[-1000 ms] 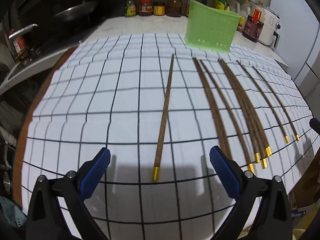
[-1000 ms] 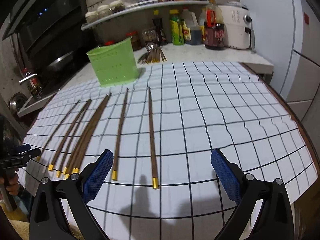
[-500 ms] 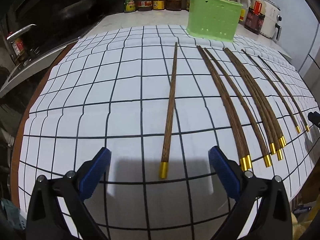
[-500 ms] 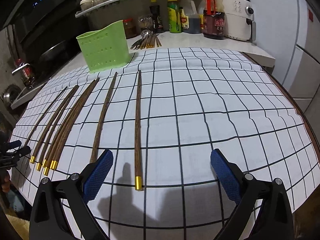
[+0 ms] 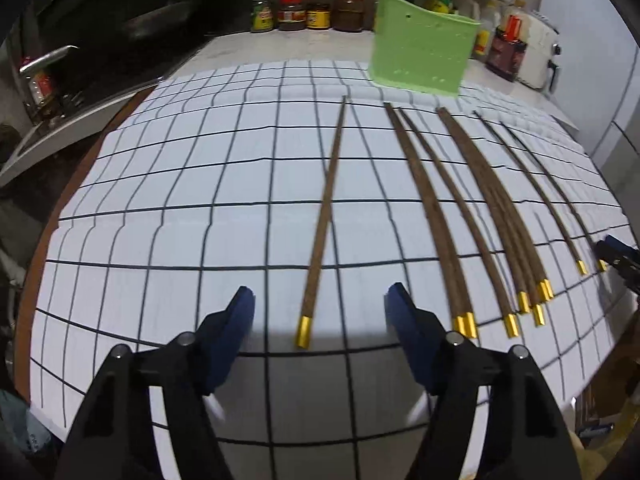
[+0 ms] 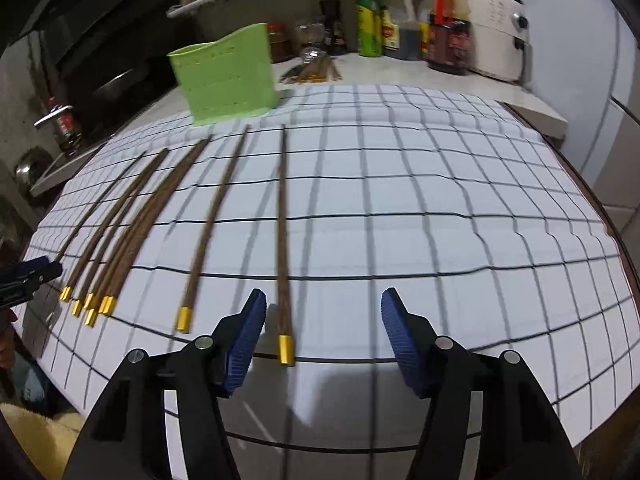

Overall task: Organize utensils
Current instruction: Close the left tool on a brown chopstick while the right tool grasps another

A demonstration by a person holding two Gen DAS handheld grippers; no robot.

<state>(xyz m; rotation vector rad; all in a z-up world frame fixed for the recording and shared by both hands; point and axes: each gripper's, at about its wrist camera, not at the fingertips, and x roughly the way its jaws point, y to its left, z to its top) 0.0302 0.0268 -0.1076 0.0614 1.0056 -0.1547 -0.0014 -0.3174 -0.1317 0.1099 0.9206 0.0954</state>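
Note:
Several brown wooden chopsticks with gold caps lie side by side on a white checked cloth. The leftmost chopstick points at the gap of my left gripper, which is open and empty, its gold cap between the blue pads. The rightmost chopstick lies just right of the left pad of my right gripper, also open and empty. A green perforated utensil holder stands upright behind the chopsticks; it also shows in the right wrist view.
Jars and sauce bottles line the back counter. A white cooker stands at the back right. Loose cutlery lies beside the holder. A stove with pans is at the left. The cloth's front edge is near both grippers.
Both grippers' jaws have narrowed, staying open. The left view pulled back a little. The right gripper shifted so the rightmost chopstick's cap is near its left pad.

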